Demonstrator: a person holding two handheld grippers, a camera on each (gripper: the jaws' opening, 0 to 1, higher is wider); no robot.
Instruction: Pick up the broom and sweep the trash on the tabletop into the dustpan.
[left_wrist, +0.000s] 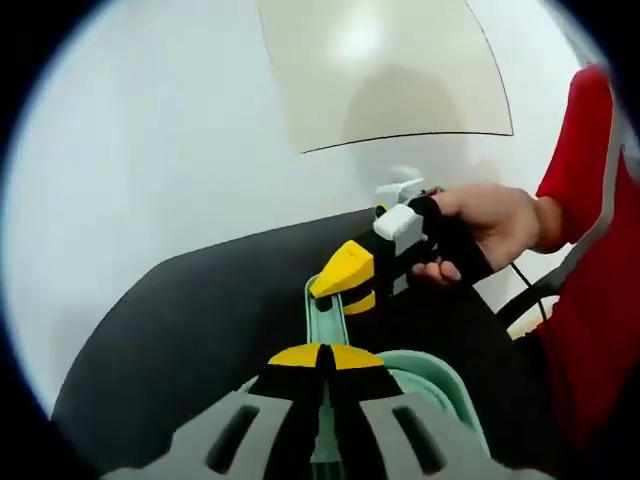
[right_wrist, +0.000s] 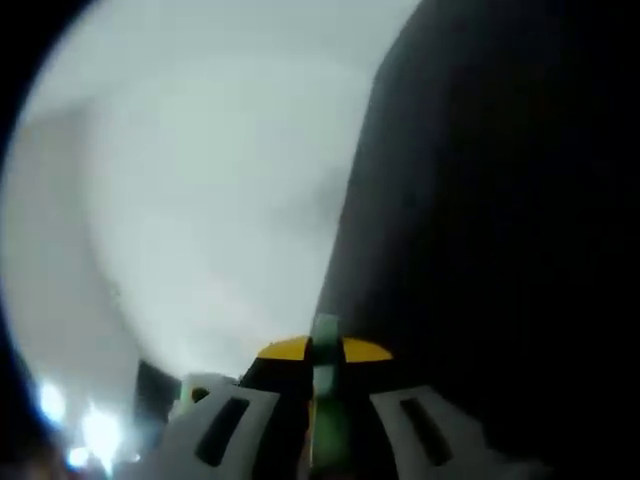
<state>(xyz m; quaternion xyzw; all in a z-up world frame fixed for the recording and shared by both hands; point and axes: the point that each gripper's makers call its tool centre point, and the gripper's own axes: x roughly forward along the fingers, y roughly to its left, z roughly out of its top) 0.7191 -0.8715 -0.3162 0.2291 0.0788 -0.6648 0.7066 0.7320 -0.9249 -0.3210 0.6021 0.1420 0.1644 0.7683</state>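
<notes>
A dark worktop (left_wrist: 200, 330) takes up the lower half of the left gripper view, with a pale wall above it and a cream panel (left_wrist: 385, 70) high on that wall. In the right gripper view the same dark surface (right_wrist: 490, 240) covers the right side, and the rest is blurred pale background.

A person's red sleeve (left_wrist: 590, 290) runs down the right edge of the left gripper view. The hand (left_wrist: 485, 235) at its end holds the right gripper (left_wrist: 345, 285), whose yellow-tipped jaws are clenched on a mint-green handle (left_wrist: 328, 318) that runs up from the bottom of the view.

The left gripper (left_wrist: 322, 358) has its own yellow-tipped jaws pressed together on a thin green part, most likely belonging to the mint-green dustpan (left_wrist: 440, 385), whose rounded rim curves just to the right of the jaws, over the worktop.

In the right gripper view, the right gripper (right_wrist: 322, 352) grasps a narrow green broom handle (right_wrist: 324, 400) that stands between its closed jaws; the brush end cannot be made out.
</notes>
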